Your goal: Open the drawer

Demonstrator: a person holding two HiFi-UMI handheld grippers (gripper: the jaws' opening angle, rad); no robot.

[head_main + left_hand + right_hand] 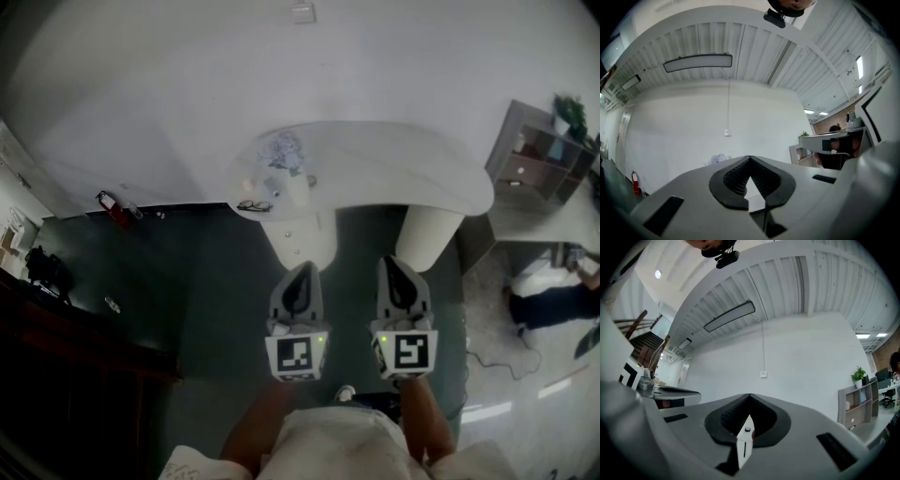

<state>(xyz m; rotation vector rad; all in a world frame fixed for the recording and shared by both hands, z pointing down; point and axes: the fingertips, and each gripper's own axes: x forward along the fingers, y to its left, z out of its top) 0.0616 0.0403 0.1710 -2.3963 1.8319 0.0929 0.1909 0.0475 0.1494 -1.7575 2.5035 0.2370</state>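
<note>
The left gripper [302,274] and right gripper [400,269], both at lower centre, are closed and empty. The drawer is probably in the white pedestal [302,239] under the table [422,159] at centre, well ahead. Approach level and open one gripper before its knob [747,429].

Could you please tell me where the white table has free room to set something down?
The table is bare across its middle and right end, toward the shelf. Its left end is crowded with flowers and glasses.
</note>
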